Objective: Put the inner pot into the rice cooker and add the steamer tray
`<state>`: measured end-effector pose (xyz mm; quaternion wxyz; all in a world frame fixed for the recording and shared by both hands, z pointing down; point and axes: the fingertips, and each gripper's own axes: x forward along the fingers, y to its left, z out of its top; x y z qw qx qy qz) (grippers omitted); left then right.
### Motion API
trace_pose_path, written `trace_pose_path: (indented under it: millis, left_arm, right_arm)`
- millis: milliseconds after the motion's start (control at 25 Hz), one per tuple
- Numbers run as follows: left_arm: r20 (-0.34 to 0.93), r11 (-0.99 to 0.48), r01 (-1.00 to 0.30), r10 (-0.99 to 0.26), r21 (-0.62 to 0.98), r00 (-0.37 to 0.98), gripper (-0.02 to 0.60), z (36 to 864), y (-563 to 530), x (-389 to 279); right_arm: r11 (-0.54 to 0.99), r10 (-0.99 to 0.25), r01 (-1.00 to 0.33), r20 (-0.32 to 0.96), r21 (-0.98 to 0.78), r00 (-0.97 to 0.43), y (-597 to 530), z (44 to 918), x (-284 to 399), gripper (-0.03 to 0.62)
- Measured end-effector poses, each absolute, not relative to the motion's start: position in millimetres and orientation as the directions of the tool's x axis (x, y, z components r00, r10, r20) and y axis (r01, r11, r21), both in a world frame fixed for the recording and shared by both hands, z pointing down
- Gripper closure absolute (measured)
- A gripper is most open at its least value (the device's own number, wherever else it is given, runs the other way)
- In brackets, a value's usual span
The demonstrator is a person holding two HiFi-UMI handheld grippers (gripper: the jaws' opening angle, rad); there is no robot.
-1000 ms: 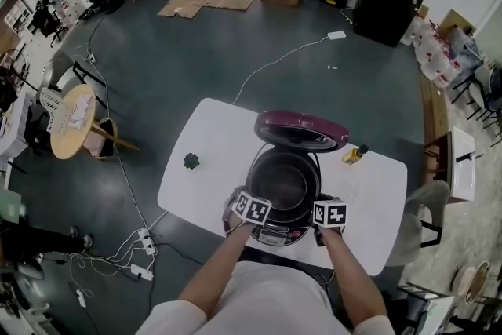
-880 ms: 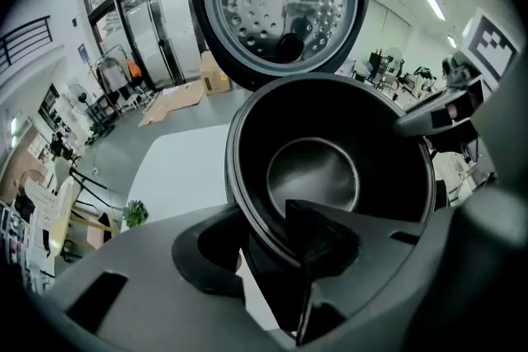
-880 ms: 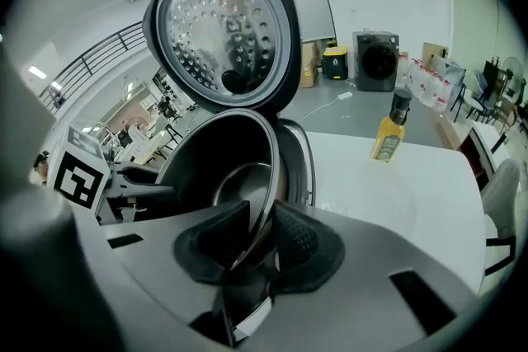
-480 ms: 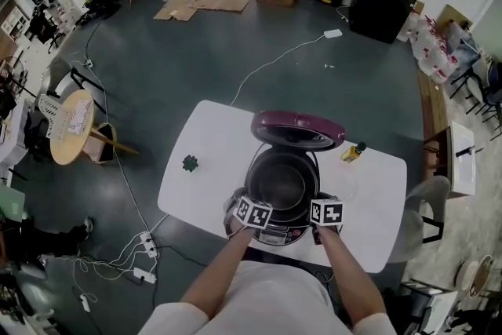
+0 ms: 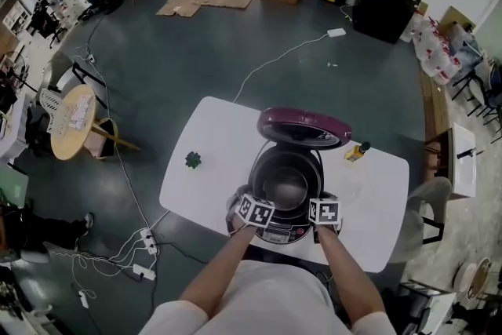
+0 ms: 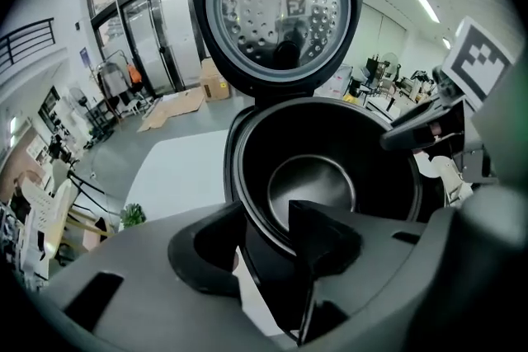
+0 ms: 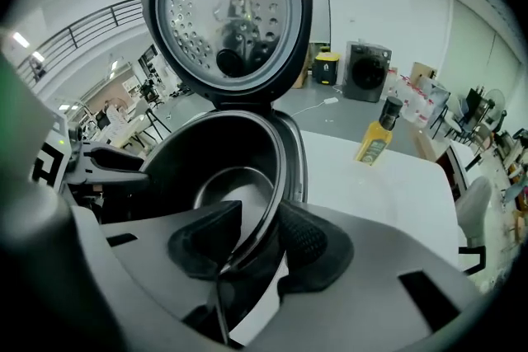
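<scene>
1. At the left of the white surface (image 5: 205, 139) lies a small green item (image 5: 192, 161), well apart from everything else.
2. The left gripper (image 5: 256, 200) points steeply down at the near-left rim of the inner pot (image 5: 286, 186). In the left gripper view its jaws straddle that rim, one outside the pot and one inside. They have just been opening a little and now stand spread. A gap shows beside the inner jaw, so the rim lies between them without being pinched.
3. The rice cooker (image 5: 274, 233) stands in the middle of the surface, close to the person's edge. Its lid (image 5: 304, 128) is tipped up and back, and the dimpled metal plate under it faces both gripper cameras.
4. The inner pot sits down inside the cooker's body. Its walls are dark and its round floor catches the light. Whether it is fully seated cannot be told.
5. The right gripper (image 5: 323, 200) points steeply down at the near-right rim of the pot. Its jaws have just been opening and now stand spread. The rim runs between them. The outer pad lies against it, and the inner jaw stands clear of it.
6. A yellow bottle (image 5: 358, 152) stands upright on the surface to the right of the lid, apart from the cooker.
</scene>
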<state>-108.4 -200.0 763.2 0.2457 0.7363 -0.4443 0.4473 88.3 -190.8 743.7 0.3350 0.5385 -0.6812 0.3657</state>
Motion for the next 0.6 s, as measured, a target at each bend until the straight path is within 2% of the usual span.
trace_pose_path:
  millis: [80,160,600]
  left_arm:
    - [0.877,-0.494,-0.869,-0.429,-0.028,0.216,0.366,763,-197,-106]
    - [0.871,-0.494,-0.869,-0.433,-0.016,0.231,0.359,760,-196,-105]
    - [0.813,-0.563,-0.826,-0.471,0.022,0.343,0.347,725,-201,-103]
  right_arm:
    - [0.155,-0.511,-0.982,0.842,-0.109,-0.174,-192,739,89,0.405]
    - [0.16,-0.529,-0.982,0.831,-0.102,-0.173,-193,735,88,0.398]
    - [0.15,-0.617,-0.987,0.776,-0.05,-0.133,-188,715,84,0.406]
